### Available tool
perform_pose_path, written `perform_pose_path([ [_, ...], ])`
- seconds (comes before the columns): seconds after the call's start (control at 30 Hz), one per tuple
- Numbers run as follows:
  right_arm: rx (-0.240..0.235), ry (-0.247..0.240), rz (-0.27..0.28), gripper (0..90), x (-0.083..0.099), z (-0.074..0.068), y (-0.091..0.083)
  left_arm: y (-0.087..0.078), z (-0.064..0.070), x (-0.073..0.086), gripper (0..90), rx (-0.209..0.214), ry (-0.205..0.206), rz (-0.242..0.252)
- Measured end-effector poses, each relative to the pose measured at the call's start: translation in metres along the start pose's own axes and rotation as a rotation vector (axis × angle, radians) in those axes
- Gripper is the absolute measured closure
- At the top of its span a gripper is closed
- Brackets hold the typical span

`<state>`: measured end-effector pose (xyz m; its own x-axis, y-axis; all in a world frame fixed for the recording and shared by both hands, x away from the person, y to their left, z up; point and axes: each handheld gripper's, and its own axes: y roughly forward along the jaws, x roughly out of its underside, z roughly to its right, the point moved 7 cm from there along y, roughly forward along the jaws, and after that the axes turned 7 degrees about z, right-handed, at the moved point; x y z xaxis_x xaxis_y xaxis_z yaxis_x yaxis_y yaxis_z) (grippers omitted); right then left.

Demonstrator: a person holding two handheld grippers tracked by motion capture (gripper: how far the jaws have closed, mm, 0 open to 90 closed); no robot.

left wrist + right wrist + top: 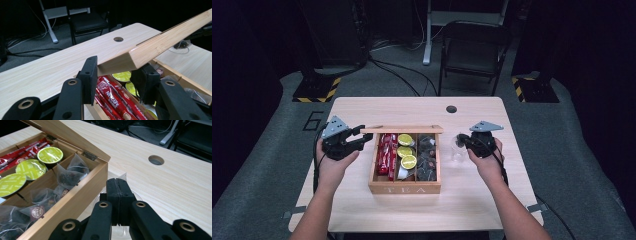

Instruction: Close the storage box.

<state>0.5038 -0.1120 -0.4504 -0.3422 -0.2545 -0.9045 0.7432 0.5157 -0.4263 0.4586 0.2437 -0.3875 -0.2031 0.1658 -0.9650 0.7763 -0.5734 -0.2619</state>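
A wooden tea box (404, 189) stands mid-table with its lid (402, 129) raised. My left gripper (362, 137) is shut on the lid's left corner (125, 60), which sits between its jaws. The box holds red coffee sticks (386, 152), green-topped capsules (405, 150) and clear pyramid tea bags (427, 157). Right of the box, my right gripper (460, 141) is shut on a clear tea bag whose tip (123, 176) pokes up past the jaws. It hangs over a clear glass (457, 154) standing on the table.
The light wood table (412, 107) has a round cable hole (451, 109) at the back. Behind the table are a black folding chair (472, 50), a white desk leg (428, 35) and floor cables (397, 70). Bare tabletop lies either side of the box.
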Motion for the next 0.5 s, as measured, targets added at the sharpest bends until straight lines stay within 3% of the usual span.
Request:
perform_pose_path([
  [0.5,0.012,0.040,-0.050,89.6,0.019,0.008,0.011,0.000,0.000,0.000,56.7,-0.001,0.000,-0.002],
])
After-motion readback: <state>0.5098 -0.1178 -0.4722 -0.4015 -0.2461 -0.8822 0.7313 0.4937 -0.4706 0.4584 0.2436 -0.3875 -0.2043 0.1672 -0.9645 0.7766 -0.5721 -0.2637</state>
